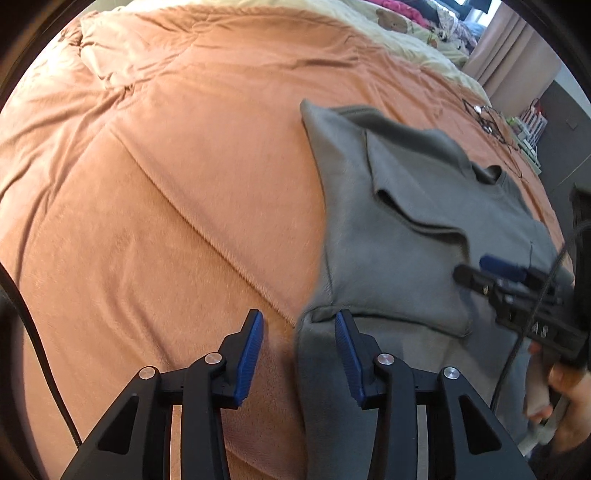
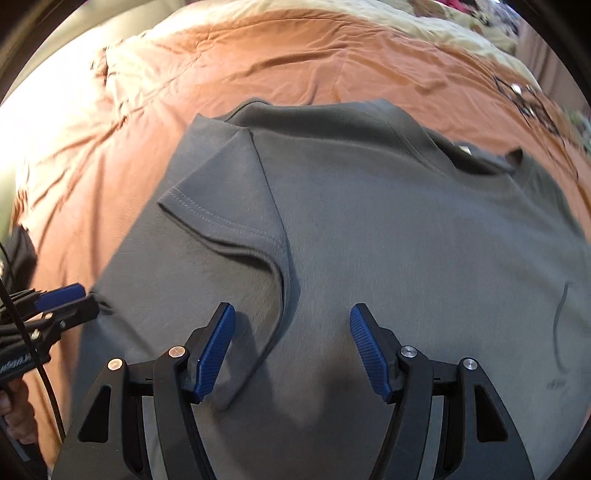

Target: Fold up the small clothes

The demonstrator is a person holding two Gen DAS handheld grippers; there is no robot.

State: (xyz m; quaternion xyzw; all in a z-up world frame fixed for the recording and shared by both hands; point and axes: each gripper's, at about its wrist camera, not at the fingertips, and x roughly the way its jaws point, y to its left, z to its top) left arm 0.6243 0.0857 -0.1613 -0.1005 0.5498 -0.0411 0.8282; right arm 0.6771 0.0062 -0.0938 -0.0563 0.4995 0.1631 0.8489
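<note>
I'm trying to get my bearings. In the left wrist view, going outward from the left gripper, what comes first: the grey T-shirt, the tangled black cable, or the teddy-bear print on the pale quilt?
From the left gripper:
1. Grey cotton T-shirt, its edge between the open jaws.
2. Tangled black cable, on the orange blanket, upper right.
3. Brown teddy-bear print, on the pale quilt at the top.

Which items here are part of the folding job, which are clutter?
Job:
- grey T-shirt, one sleeve folded in
- left gripper, open at the shirt's edge
- right gripper, open above it

Clutter:
- orange blanket
- tangled black cable
- cream duvet
</note>
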